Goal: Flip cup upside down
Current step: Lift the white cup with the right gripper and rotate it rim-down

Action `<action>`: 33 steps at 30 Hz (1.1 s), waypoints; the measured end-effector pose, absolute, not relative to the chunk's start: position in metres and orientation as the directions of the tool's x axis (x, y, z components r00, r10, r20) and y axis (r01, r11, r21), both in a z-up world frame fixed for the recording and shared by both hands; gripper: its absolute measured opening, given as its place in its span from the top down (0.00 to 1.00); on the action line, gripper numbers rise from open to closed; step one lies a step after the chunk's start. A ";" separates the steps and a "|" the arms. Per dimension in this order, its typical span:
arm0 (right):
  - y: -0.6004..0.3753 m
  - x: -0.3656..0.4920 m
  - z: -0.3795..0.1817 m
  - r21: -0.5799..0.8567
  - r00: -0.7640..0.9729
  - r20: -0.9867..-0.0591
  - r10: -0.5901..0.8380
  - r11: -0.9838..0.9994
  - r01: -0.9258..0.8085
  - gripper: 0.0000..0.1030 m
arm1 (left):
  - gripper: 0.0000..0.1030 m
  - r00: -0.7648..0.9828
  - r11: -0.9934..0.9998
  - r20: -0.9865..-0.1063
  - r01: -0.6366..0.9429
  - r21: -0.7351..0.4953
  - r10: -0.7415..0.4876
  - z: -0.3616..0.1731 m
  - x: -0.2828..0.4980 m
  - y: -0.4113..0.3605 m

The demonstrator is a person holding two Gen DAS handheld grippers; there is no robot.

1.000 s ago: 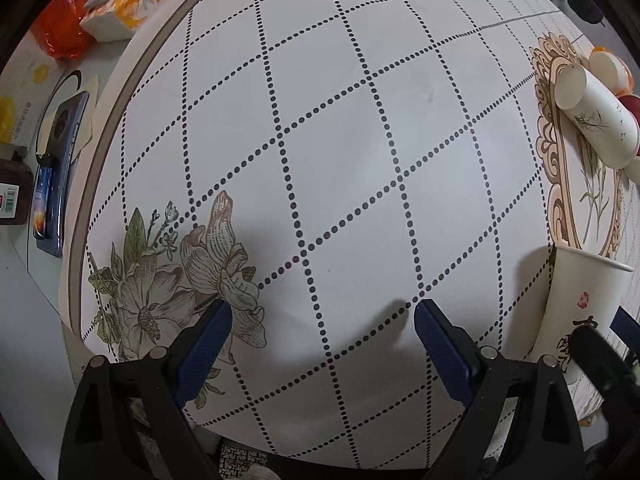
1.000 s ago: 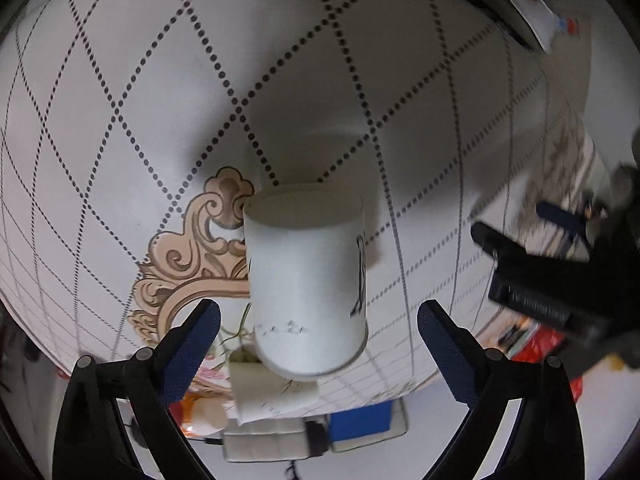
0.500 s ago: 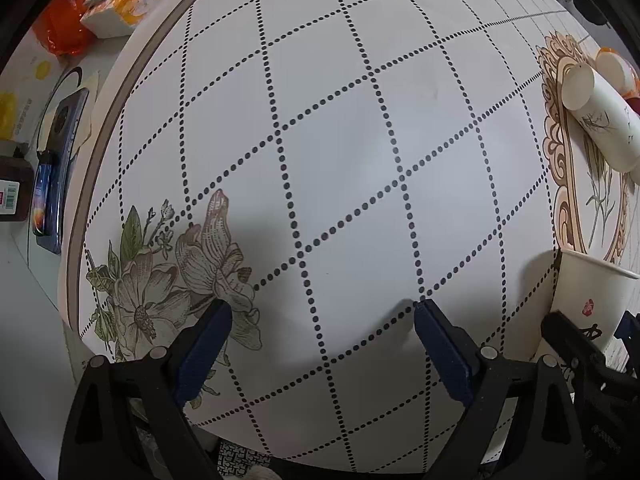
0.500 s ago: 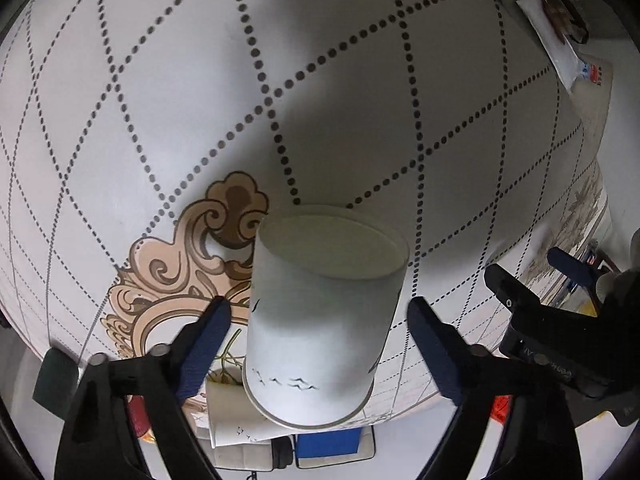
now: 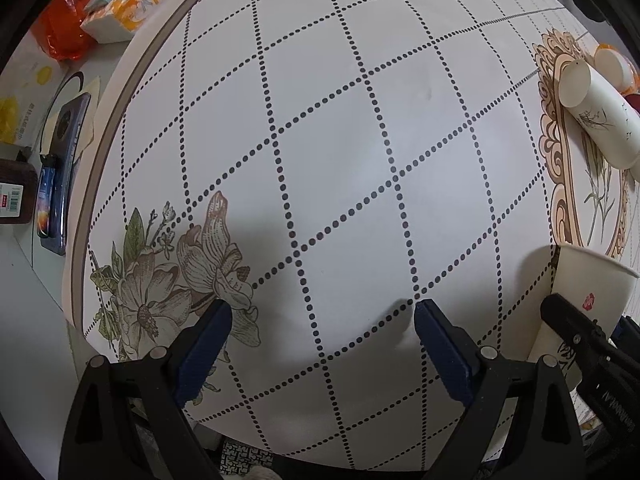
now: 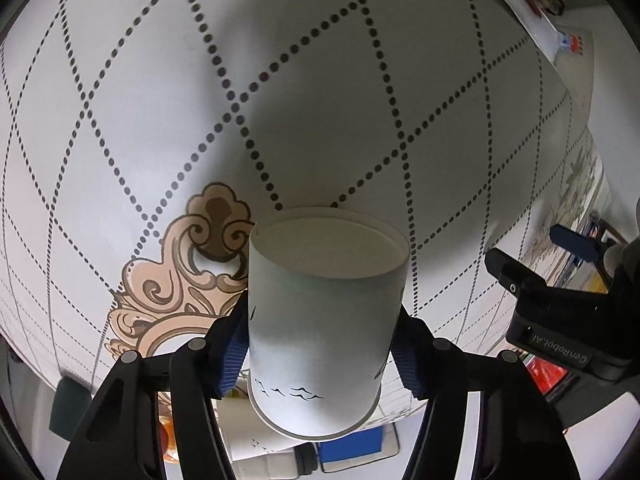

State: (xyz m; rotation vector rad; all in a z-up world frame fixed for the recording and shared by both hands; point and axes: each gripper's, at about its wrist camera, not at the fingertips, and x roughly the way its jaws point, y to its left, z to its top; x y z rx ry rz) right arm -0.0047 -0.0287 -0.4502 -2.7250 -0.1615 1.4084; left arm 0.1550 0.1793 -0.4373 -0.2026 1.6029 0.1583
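In the right wrist view my right gripper (image 6: pixel 322 326) is shut on a white paper cup (image 6: pixel 320 320) with small bird prints; its blue pads press both sides of the cup. I see the cup's recessed base toward the table. In the left wrist view the same cup (image 5: pixel 580 300) stands at the right edge with its open rim up, held by the right gripper. My left gripper (image 5: pixel 322 326) is open and empty over the dotted tablecloth (image 5: pixel 320 140).
A second white cup (image 5: pixel 600 120) lies on its side on the ornate printed frame at the far right, next to orange-rimmed cups (image 5: pixel 610 62). A phone (image 5: pixel 58 168), a brown box and orange packets lie off the table's left edge.
The right gripper closed in from open onto the cup and now grips it. The left gripper stayed open and barely moved.
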 end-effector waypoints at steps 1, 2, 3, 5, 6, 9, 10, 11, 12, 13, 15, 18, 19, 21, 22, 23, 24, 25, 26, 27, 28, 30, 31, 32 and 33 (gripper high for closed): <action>-0.026 -0.005 -0.450 -0.115 0.577 -0.808 0.119 -0.992 0.044 0.38 | 0.09 -0.034 0.974 -0.999 -0.226 -0.022 -0.031 -0.436 0.155 0.179; -0.026 -0.003 -0.455 -0.120 0.581 -0.806 0.115 -0.992 0.029 0.38 | 0.09 -0.034 0.974 -0.999 -0.226 -0.020 -0.029 -0.435 0.155 0.179; -0.024 -0.002 -0.456 -0.124 0.584 -0.805 0.108 -0.992 0.012 0.38 | 0.09 -0.033 0.974 -0.999 -0.225 -0.019 -0.027 -0.435 0.155 0.180; -0.018 -0.002 -0.454 -0.131 0.589 -0.803 0.087 -0.991 -0.033 0.38 | 0.09 -0.033 0.974 -0.999 -0.225 -0.018 -0.026 -0.433 0.156 0.179; -0.015 -0.001 -0.454 -0.135 0.593 -0.802 0.077 -0.989 -0.055 0.38 | 0.09 -0.031 0.975 -0.999 -0.223 -0.015 -0.023 -0.432 0.156 0.179; -0.003 0.001 -0.453 -0.163 0.603 -0.796 0.047 -0.977 -0.139 0.38 | 0.09 -0.030 0.976 -0.999 -0.219 -0.011 -0.019 -0.427 0.156 0.181; 0.000 0.002 -0.452 -0.173 0.606 -0.794 0.039 -0.971 -0.163 0.38 | 0.09 -0.030 0.976 -0.999 -0.217 -0.009 -0.016 -0.426 0.155 0.180; 0.002 0.002 -0.451 -0.180 0.608 -0.793 0.033 -0.966 -0.184 0.38 | 0.09 -0.029 0.977 -0.999 -0.214 -0.007 -0.013 -0.424 0.153 0.181; 0.005 0.002 -0.450 -0.188 0.608 -0.793 0.022 -0.960 -0.209 0.38 | 0.09 -0.026 0.978 -1.000 -0.208 -0.005 -0.010 -0.422 0.152 0.181; 0.011 0.003 -0.450 -0.196 0.609 -0.793 -0.001 -0.946 -0.257 0.38 | 0.09 -0.025 0.979 -1.000 -0.206 -0.001 -0.007 -0.421 0.152 0.182; 0.021 0.005 -0.449 -0.218 0.610 -0.792 -0.023 -0.923 -0.318 0.38 | 0.09 -0.023 0.980 -1.000 -0.201 0.004 -0.001 -0.418 0.148 0.182; 0.035 0.012 -0.446 -0.249 0.600 -0.795 -0.087 -0.856 -0.453 0.38 | 0.09 -0.018 0.981 -1.000 -0.193 0.013 0.010 -0.411 0.149 0.180; 0.041 0.015 -0.444 -0.258 0.590 -0.799 -0.117 -0.820 -0.512 0.38 | 0.09 -0.016 0.981 -1.000 -0.192 0.015 0.012 -0.410 0.149 0.181; 0.049 0.020 -0.442 -0.274 0.575 -0.803 -0.155 -0.760 -0.589 0.38 | 0.09 -0.014 0.982 -1.000 -0.190 0.018 0.016 -0.406 0.148 0.181; 0.049 0.025 -0.440 -0.282 0.562 -0.806 -0.182 -0.717 -0.637 0.38 | 0.09 -0.013 0.982 -1.000 -0.189 0.020 0.018 -0.406 0.149 0.181; 0.049 0.029 -0.440 -0.287 0.552 -0.809 -0.201 -0.685 -0.670 0.38 | 0.09 -0.011 0.982 -1.000 -0.187 0.022 0.021 -0.404 0.149 0.181; 0.052 0.032 -0.437 -0.291 0.539 -0.813 -0.219 -0.649 -0.703 0.38 | 0.09 -0.010 0.982 -1.000 -0.186 0.025 0.023 -0.403 0.150 0.182; 0.052 0.038 -0.436 -0.292 0.517 -0.819 -0.249 -0.594 -0.750 0.38 | 0.09 -0.009 0.983 -1.000 -0.182 0.028 0.026 -0.402 0.149 0.182; 0.052 0.041 -0.435 -0.290 0.497 -0.824 -0.273 -0.552 -0.782 0.38 | 0.09 -0.008 0.983 -1.000 -0.180 0.029 0.028 -0.400 0.149 0.181; 0.054 0.044 -0.434 -0.287 0.475 -0.829 -0.293 -0.506 -0.813 0.38 | 0.09 -0.006 0.984 -1.000 -0.177 0.030 0.029 -0.399 0.148 0.181; 0.054 0.051 -0.432 -0.283 0.449 -0.836 -0.316 -0.453 -0.846 0.38 | 0.09 -0.005 0.984 -1.000 -0.174 0.031 0.031 -0.398 0.148 0.182; 0.052 0.062 -0.428 -0.271 0.393 -0.846 -0.361 -0.344 -0.899 0.38 | 0.09 -0.004 0.985 -0.999 -0.166 0.034 0.034 -0.396 0.148 0.180; 0.048 0.066 -0.427 -0.264 0.356 -0.853 -0.382 -0.273 -0.925 0.38 | 0.09 -0.003 0.986 -0.999 -0.162 0.036 0.036 -0.395 0.147 0.180; 0.044 0.070 -0.426 -0.259 0.330 -0.857 -0.397 -0.222 -0.940 0.38 | 0.09 -0.003 0.986 -0.999 -0.160 0.037 0.037 -0.396 0.147 0.175; 0.040 0.075 -0.425 -0.255 0.300 -0.860 -0.412 -0.162 -0.953 0.38 | 0.09 0.003 0.987 -0.999 -0.155 0.047 0.048 -0.393 0.148 0.170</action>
